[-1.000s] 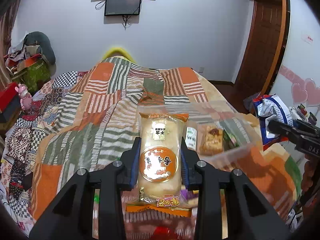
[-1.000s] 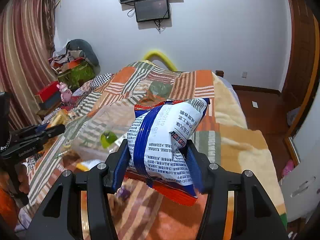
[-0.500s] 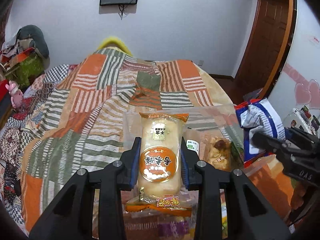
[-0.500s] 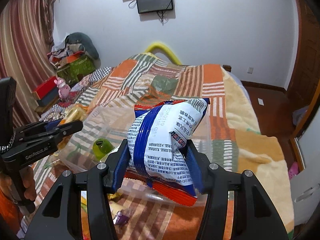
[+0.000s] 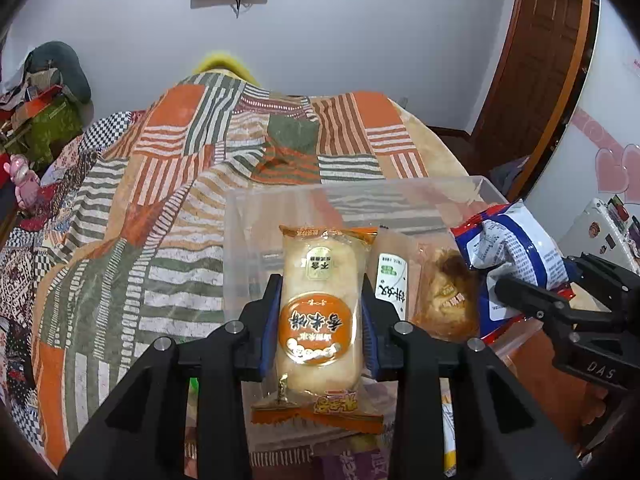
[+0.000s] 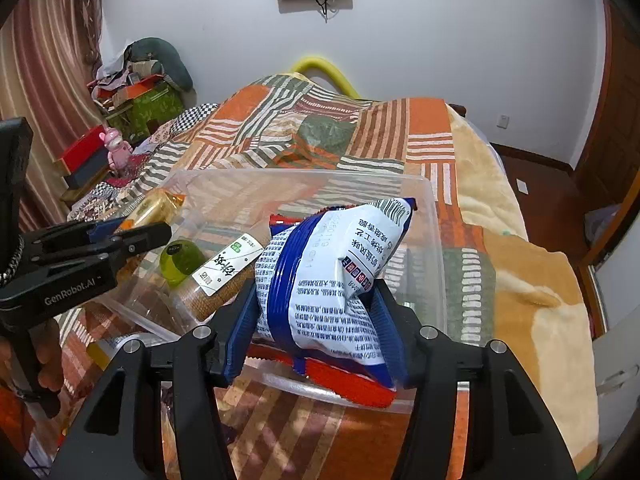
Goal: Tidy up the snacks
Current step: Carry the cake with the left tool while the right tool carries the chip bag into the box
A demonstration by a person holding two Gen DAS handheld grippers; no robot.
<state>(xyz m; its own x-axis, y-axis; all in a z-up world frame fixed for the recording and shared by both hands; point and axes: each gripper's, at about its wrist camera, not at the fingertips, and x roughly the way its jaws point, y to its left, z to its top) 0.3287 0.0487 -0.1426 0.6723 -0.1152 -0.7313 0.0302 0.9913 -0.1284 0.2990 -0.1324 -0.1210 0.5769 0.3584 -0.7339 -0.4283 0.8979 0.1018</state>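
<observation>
My left gripper (image 5: 320, 320) is shut on an orange rice cracker pack (image 5: 320, 308) and holds it over the near edge of a clear plastic bin (image 5: 240, 240) on the bed. My right gripper (image 6: 316, 316) is shut on a blue and white snack bag (image 6: 332, 272), held over the bin's near rim (image 6: 436, 248). The bag also shows at the right of the left wrist view (image 5: 508, 256). Inside the bin lie a labelled biscuit pack (image 6: 224, 276), a green jelly cup (image 6: 182, 258) and a pastry pack (image 5: 444, 292).
The bin sits on a striped patchwork quilt (image 5: 160, 200) covering the bed. More snack packs lie on the quilt below my grippers (image 5: 348, 456). A cluttered pile and pink toy (image 6: 116, 148) stand left of the bed. A wooden door (image 5: 536, 60) is at right.
Both grippers have moved forward and down towards the bin with their packs. The bin now fills more of both views.
</observation>
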